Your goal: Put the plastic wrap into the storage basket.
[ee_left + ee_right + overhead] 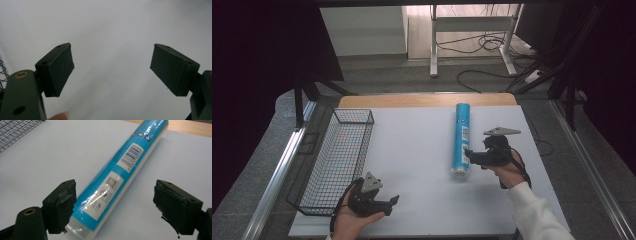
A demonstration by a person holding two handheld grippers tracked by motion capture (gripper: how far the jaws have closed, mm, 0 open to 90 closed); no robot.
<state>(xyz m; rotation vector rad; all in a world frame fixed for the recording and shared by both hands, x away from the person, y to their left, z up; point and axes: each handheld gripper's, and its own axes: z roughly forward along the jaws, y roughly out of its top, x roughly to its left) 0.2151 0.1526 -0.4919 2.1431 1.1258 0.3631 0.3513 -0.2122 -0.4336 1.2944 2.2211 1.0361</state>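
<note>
The wire basket [337,160] stands at the left of the white tabletop [412,150], its mesh holding nothing that can be made out. Just right of its near corner the left tool [111,67] is spread apart over bare tabletop. Farther right lies a blue plastic-wrapped roll [120,177], its label print too small to read; the right tool [113,205] gapes around its near end.

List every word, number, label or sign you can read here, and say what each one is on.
No text reads clearly enough to quote.
Blue roll: a barcode on a white label, digits under it too small to read.
Blue roll: a white label with a QR-like square and small symbols, print too blurred to read.
Blue roll, far end: white characters on the blue wrap, cut off and blurred.
Wire basket: no lettering visible.
</note>
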